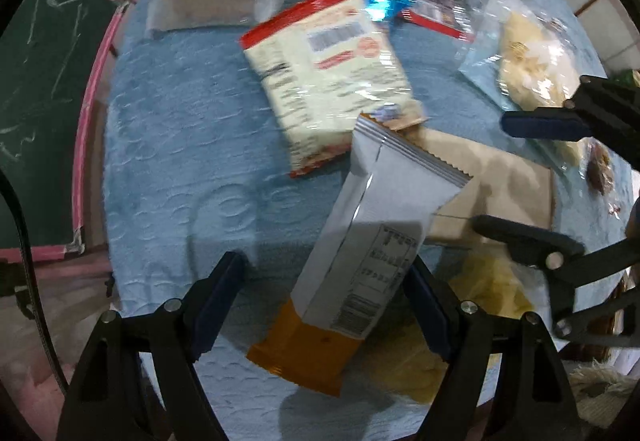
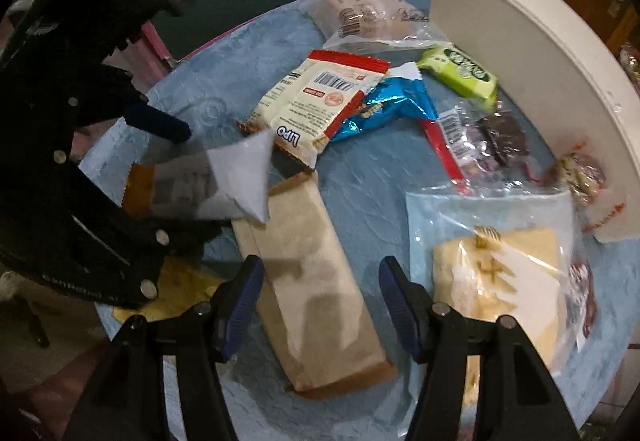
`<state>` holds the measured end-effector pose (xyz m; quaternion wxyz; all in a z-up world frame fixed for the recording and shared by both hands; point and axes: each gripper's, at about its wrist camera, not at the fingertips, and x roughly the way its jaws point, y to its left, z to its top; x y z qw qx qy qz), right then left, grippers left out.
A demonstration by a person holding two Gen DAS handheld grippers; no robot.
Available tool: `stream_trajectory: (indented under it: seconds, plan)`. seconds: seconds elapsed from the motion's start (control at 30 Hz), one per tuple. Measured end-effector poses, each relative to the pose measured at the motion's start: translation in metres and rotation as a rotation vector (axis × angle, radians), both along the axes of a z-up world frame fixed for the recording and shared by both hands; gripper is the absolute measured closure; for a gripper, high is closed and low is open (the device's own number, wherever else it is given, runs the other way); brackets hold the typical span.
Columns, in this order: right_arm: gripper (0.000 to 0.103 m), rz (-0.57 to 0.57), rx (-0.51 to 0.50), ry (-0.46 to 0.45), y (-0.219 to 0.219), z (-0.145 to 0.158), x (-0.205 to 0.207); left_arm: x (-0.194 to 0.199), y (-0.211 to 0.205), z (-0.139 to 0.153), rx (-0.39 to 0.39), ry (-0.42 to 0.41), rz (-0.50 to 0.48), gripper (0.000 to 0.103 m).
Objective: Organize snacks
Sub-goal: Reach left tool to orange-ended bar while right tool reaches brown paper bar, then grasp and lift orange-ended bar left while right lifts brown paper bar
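Note:
Snack packets lie on a round table with a blue cloth [image 1: 180, 145]. My left gripper [image 1: 324, 289] is wide open around a silver and orange packet [image 1: 372, 249], which lies tilted between the fingers, touching the right one. In the right wrist view the same packet [image 2: 224, 185] sits between the left gripper's fingers [image 2: 160, 125]. My right gripper [image 2: 320, 297] is open over a brown paper packet [image 2: 316, 297]. A white and red Lipo packet [image 1: 328, 81] lies beyond; it also shows in the right wrist view [image 2: 316, 101].
A clear bag of pale snacks [image 2: 496, 273], a blue foil pack [image 2: 384, 109], a green pack [image 2: 460, 73], a chocolate pack [image 2: 500, 137] and a clear bag of biscuits [image 2: 360, 13] lie around. A white tray [image 2: 532, 61] stands at the right. A chalkboard [image 1: 44, 113] stands beside the table.

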<state>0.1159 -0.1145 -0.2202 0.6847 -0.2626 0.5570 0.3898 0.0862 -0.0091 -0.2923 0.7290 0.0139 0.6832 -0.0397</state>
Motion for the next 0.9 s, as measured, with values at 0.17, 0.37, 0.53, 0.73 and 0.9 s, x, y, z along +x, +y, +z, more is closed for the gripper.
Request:
stream_trajectory:
  seconds: [0.17,0.37,0.53,0.73,0.9]
  plan:
    - [0.041,0.091,-0.038,0.034,-0.005,0.001,-0.004,-0.001,0.012,0.000,0.002,0.001,0.018,0.023]
    - [0.040,0.131,-0.084,0.059,-0.015,-0.013,-0.021,-0.002,0.007,0.000,0.017,-0.005,0.021,0.023]
    - [0.037,0.104,-0.093,0.023,-0.004,-0.017,-0.024,-0.004,0.006,0.001,0.018,-0.006,0.010,0.033]
    - [0.044,0.079,-0.083,0.011,0.007,-0.010,-0.034,-0.011,-0.006,0.017,0.013,-0.013,-0.031,0.067]
    - [0.044,-0.038,-0.019,-0.021,-0.004,0.020,-0.036,-0.012,-0.009,0.049,-0.002,-0.083,-0.049,0.067]
